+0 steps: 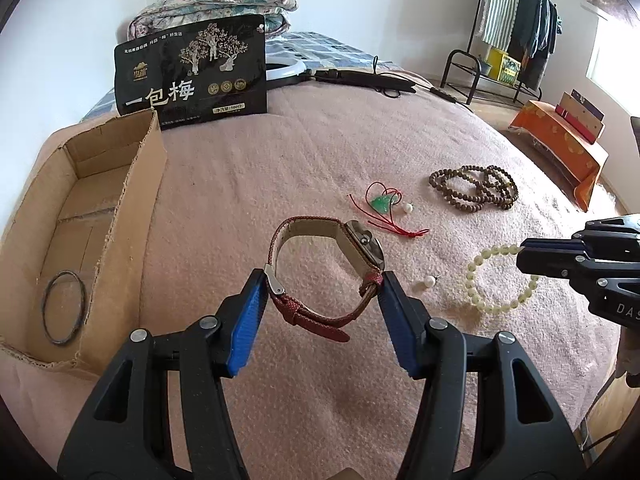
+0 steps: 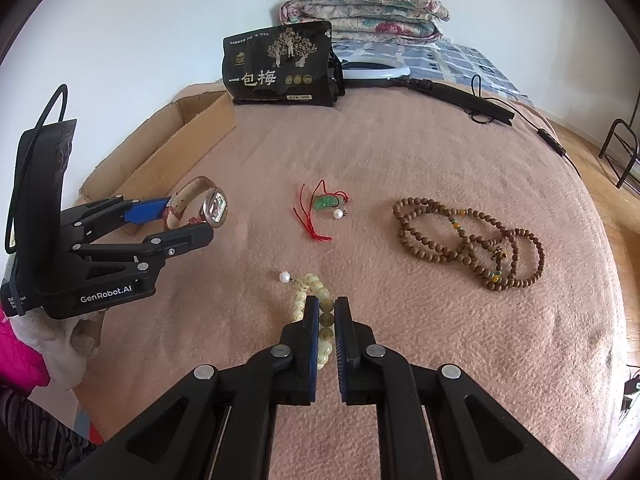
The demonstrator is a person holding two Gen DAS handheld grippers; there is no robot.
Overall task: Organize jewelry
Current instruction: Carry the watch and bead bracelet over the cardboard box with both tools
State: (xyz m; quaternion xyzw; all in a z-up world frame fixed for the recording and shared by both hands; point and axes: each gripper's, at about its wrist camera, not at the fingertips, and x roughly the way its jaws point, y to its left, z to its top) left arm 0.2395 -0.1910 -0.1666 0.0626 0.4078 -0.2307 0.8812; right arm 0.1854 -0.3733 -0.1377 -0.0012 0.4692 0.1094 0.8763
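Note:
My left gripper (image 1: 324,280) is shut on a red-strapped watch (image 1: 320,264), pads pressing the strap loop from both sides; it also shows in the right wrist view (image 2: 200,208), held above the blanket. My right gripper (image 2: 326,304) is shut on a pale cream bead bracelet (image 2: 316,292), seen in the left wrist view (image 1: 496,276) with the right gripper (image 1: 524,256) at its far edge. A green jade pendant on red cord (image 2: 326,202), two loose pearl earrings (image 2: 339,213) (image 2: 285,276) and a long brown bead string (image 2: 468,240) lie on the blanket.
An open cardboard box (image 1: 132,200) stands at the left and holds a thin dark bangle (image 1: 64,308). A black snack bag (image 1: 192,76), a ring light (image 2: 376,68) and folded quilts (image 2: 364,4) are at the back. The pink blanket (image 1: 260,160) covers the bed.

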